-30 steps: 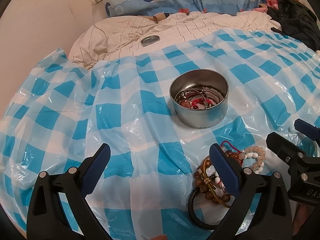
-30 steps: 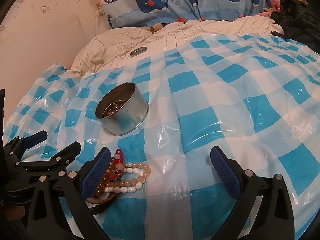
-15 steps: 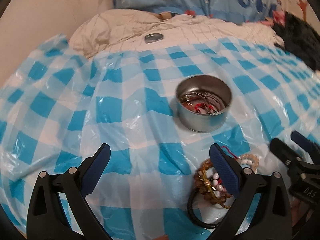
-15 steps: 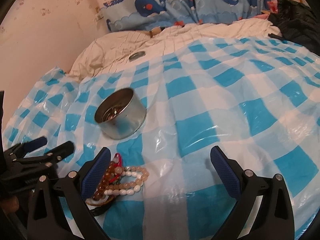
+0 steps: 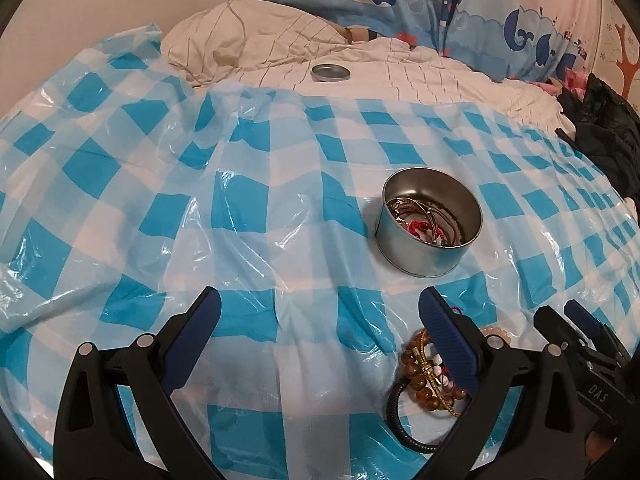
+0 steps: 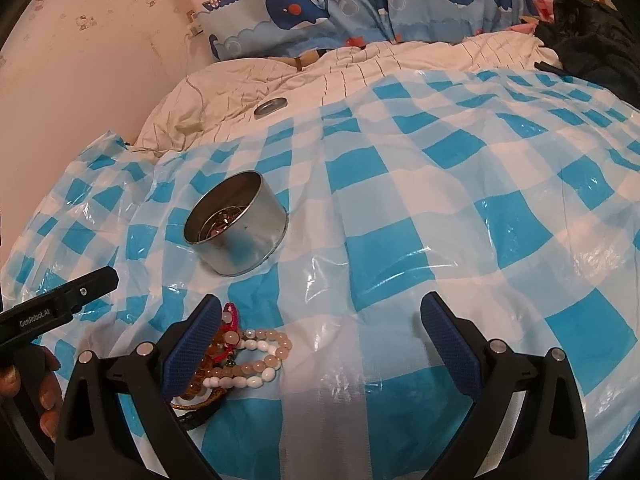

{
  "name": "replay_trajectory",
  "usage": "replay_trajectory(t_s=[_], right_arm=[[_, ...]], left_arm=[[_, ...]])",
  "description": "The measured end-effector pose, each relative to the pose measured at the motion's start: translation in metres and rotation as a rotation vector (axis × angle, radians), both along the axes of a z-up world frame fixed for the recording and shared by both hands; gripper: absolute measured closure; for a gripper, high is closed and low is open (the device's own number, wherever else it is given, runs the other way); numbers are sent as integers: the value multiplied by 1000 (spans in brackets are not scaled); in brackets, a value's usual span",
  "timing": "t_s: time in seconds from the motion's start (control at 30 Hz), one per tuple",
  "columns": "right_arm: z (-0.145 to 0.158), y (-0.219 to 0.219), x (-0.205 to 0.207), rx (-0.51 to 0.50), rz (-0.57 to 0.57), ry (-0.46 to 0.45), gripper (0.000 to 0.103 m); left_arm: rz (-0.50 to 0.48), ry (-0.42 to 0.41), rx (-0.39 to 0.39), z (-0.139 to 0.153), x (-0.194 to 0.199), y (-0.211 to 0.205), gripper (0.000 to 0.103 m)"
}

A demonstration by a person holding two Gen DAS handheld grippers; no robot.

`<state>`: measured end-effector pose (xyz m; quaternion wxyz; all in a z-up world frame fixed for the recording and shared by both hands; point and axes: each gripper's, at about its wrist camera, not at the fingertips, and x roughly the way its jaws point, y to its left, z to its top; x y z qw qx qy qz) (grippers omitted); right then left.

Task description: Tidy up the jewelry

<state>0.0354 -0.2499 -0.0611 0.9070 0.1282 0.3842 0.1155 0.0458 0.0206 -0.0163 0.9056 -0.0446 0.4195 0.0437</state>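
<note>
We see a heap of bead bracelets (image 6: 244, 356), amber, peach and white with a red cord, on blue-checked plastic sheet (image 6: 400, 240), at 5 o'clock of the round tin (image 6: 240, 228), left gripper (image 5: 320, 344) and right gripper (image 6: 320, 344) both spread wide, holding nothing.

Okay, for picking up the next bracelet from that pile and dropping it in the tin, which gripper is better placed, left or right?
Probably the right gripper. Its jaws are open, and the bracelet pile lies just inside its left finger, the white-and-peach bead loop exposed. The left gripper is also open, but its right finger covers much of the pile. The tin sits close ahead.
</note>
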Motion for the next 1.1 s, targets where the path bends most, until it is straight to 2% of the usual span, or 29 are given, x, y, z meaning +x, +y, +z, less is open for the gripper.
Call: replay_trajectory(t_s=[0.27,0.4,0.53,0.63,0.7,0.87,0.93,1.03,1.07,1.1], right_arm=[[-4,-13,5,47,-27,29,7],[-4,-23,7,74,-60,36,7],[-4,-31,9,107,-78,49,7],[-4,-30,9,115,-72,55,7],[-4,-29,9,115,-67,54,7],[-5,-26,9,112,-55,60,7],[-6,-26,9,113,-54,64,7],[-7,-25,9,111,-53,67,7],[-7,-25,9,111,-52,68,7],[-7,-25,9,110,-51,69,7]], left_arm=[[-28,10,-7,-1,1,-5,8],[-128,28,-17,-5,-3,-23,8],[-250,46,39,-13,-16,-49,8],[-301,57,76,-21,-23,-59,9],[-317,77,70,-27,-25,-59,16],[-328,88,52,-30,-26,-57,23],[-335,89,41,-30,-26,-57,30],[-350,102,19,-34,-24,-58,52],[-359,116,11,-36,-24,-59,64],[-364,123,13,-38,-23,-60,67]])
